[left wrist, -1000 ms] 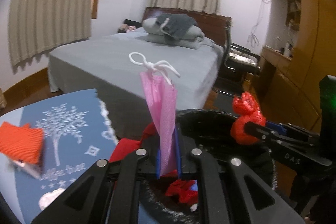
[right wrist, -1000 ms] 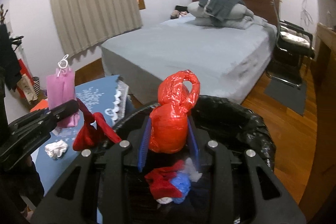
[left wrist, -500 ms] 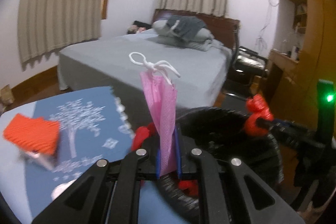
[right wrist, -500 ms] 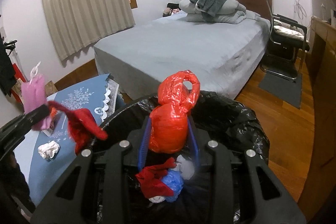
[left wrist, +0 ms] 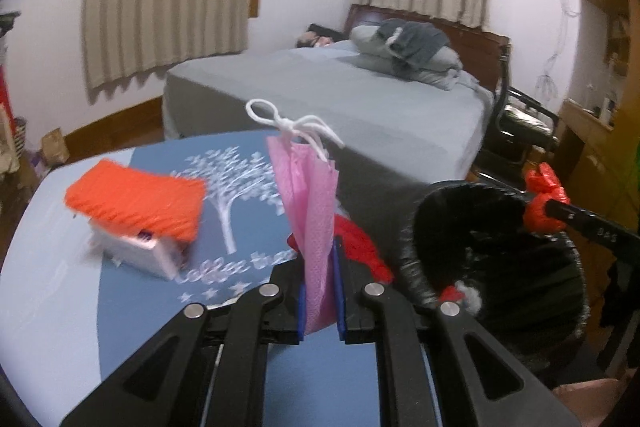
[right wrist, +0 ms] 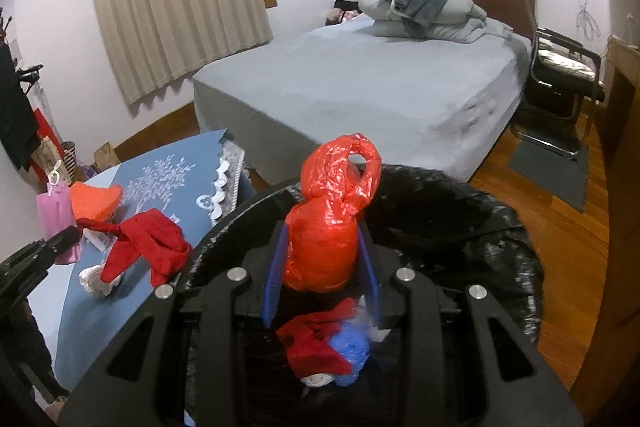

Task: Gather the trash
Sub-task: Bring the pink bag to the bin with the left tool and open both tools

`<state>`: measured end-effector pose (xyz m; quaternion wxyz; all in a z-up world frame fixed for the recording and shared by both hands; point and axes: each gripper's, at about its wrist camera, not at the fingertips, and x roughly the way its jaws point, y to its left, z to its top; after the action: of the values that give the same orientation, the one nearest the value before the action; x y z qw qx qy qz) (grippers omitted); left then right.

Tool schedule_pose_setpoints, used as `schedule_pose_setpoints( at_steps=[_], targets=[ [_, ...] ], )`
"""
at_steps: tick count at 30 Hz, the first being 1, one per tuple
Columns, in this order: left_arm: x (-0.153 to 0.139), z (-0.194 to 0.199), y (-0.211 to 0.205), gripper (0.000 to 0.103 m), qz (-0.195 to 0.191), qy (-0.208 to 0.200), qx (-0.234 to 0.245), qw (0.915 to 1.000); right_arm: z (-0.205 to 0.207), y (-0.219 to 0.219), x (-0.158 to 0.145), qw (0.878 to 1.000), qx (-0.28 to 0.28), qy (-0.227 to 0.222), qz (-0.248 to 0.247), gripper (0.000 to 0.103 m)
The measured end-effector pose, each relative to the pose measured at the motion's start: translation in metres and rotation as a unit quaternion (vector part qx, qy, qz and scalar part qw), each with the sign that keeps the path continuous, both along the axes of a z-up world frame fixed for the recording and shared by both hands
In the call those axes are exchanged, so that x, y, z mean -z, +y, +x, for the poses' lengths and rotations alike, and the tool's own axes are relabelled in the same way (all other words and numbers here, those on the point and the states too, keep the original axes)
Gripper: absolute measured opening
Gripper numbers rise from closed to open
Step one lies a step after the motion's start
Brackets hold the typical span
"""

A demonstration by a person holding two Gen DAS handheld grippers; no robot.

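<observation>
Right gripper [right wrist: 322, 281] clamps a red bag [right wrist: 326, 227] directly above the bin [right wrist: 516, 267]; left gripper [left wrist: 319, 291], clamping a pink bag [left wrist: 314, 211], sits beside the bin.

glossy crinkled red plastic bag [right wrist: 322, 235]; shiny black bin liner [right wrist: 500, 243]; matt pink mesh pouch [left wrist: 316, 227].

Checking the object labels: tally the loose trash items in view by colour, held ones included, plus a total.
Red: 3: knotted bag in the right gripper, rag on the table, scrap in the bin
Pink: 1: bag in the left gripper
White: 2: wad on the table, bits in the bin
Blue: 1: wad in the bin
Total: 7
</observation>
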<state>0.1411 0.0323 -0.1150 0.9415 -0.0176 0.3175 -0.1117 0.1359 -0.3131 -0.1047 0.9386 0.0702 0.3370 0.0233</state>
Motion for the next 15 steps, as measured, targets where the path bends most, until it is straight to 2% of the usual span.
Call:
schedule_pose_setpoints(
  at_steps=[5, 8, 11, 12, 13, 15],
  targets=[
    [0.02, 0.009, 0.03, 0.011, 0.003, 0.022, -0.024, 0.9995, 0.009, 0.024, 0.001, 1.0, -0.026, 0.001, 0.0, 0.033],
    [0.026, 0.011, 0.039, 0.017, -0.001, 0.027, -0.03, 0.9992, 0.014, 0.036, 0.001, 0.999, -0.036, 0.002, -0.002, 0.033],
    [0.03, 0.01, 0.044, 0.018, -0.008, 0.031, -0.032, 0.999, 0.017, 0.045, 0.001, 0.999, -0.043, 0.006, -0.006, 0.033],
    [0.031, 0.01, 0.045, 0.023, -0.009, 0.032, -0.034, 0.9989, 0.017, 0.046, 0.002, 0.999, -0.044, 0.008, -0.007, 0.033],
    [0.031, 0.011, 0.045, 0.035, -0.009, 0.034, -0.036, 0.9988, 0.018, 0.048, 0.002, 0.999, -0.045, 0.01, -0.008, 0.033],
    [0.035, 0.01, 0.05, 0.041, -0.008, 0.034, -0.041, 0.9985, 0.018, 0.05, 0.003, 0.999, -0.047, 0.013, -0.01, 0.033]
  ],
)
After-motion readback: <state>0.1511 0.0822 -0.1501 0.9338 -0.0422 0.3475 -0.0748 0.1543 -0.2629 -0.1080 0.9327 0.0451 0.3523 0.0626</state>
